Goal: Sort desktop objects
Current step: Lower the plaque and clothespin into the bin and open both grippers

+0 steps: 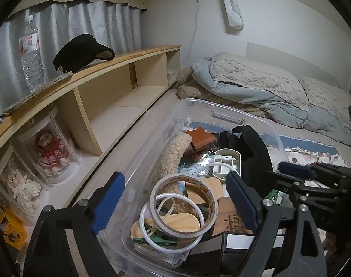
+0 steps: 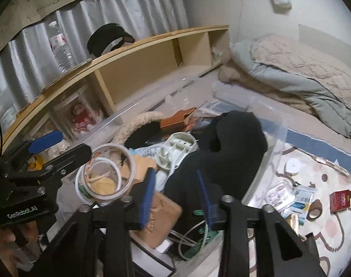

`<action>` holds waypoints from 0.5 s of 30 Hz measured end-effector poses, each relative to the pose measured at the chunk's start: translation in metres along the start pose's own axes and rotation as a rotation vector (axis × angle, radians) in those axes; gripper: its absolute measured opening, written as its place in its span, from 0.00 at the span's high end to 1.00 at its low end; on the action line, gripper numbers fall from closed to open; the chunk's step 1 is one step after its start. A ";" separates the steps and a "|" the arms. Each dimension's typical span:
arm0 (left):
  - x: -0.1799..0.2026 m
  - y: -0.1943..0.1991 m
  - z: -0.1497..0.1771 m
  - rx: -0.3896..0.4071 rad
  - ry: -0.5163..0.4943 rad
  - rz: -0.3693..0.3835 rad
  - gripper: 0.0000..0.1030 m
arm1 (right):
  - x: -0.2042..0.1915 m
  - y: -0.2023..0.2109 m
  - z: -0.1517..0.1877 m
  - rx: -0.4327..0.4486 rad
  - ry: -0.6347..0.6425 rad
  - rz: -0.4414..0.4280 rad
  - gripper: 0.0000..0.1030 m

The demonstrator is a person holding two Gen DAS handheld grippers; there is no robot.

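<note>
Your left gripper (image 1: 175, 204) stands released, its ribbed blue pads spread wide, and between them lie two rolls of tape (image 1: 183, 204): a broad clear ring leaning on a thinner white one, neither touched by a pad. They rest on top of the clutter inside the clear plastic bin (image 1: 226, 112), whose near wall passes just under your left finger. Past the tape, farther from your fingertips, you see a curved fleecy cream strip (image 1: 173, 147), a tan leather wallet (image 1: 202, 136) and a white ribbed plastic plug block (image 1: 227, 161). Your right gripper (image 2: 177, 198) is also let go, its pads apart with nothing pressed between them; a soft black cloth (image 2: 233, 143) lies heaped just beyond its tips, and a flat brown block (image 2: 162, 210) sits below its left finger
</note>
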State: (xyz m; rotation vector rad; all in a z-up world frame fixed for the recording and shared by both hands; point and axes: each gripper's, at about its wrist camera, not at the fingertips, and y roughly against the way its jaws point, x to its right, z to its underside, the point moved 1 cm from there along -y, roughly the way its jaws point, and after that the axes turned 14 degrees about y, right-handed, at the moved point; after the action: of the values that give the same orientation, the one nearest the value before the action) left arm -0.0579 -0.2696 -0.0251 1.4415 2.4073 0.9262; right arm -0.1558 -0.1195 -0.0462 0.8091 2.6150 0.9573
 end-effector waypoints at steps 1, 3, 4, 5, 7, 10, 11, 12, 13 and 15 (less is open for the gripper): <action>0.000 0.000 0.000 0.001 0.003 0.000 0.10 | 0.002 0.002 0.000 0.011 -0.004 0.024 0.26; 0.001 0.000 0.000 0.005 0.006 -0.002 0.03 | 0.004 0.006 0.000 0.035 0.000 0.050 0.21; 0.001 0.000 -0.001 0.008 0.005 -0.004 0.02 | 0.005 0.008 0.000 0.041 0.006 0.064 0.21; 0.001 0.000 -0.001 0.009 0.002 -0.007 0.02 | 0.005 0.009 -0.001 0.043 0.008 0.071 0.21; 0.002 0.000 -0.002 0.009 0.002 -0.010 0.01 | 0.008 0.012 -0.002 0.053 0.005 0.087 0.00; 0.003 -0.002 -0.002 -0.001 0.008 -0.006 0.00 | 0.010 0.015 -0.002 0.065 0.006 0.112 0.00; 0.003 -0.002 -0.001 -0.004 0.007 -0.006 0.00 | 0.011 0.015 -0.002 0.066 0.008 0.121 0.00; 0.003 -0.003 -0.001 -0.006 0.006 -0.007 0.00 | 0.012 0.016 -0.001 0.067 0.009 0.125 0.00; 0.004 -0.003 -0.001 -0.007 0.002 -0.009 0.00 | 0.013 0.017 -0.001 0.066 0.009 0.129 0.00; 0.006 -0.003 -0.001 -0.006 -0.002 -0.010 0.00 | 0.015 0.018 -0.001 0.066 0.006 0.132 0.00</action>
State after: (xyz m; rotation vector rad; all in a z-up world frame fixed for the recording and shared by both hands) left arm -0.0633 -0.2661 -0.0252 1.4268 2.4055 0.9289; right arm -0.1608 -0.0997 -0.0344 1.0076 2.6381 0.9116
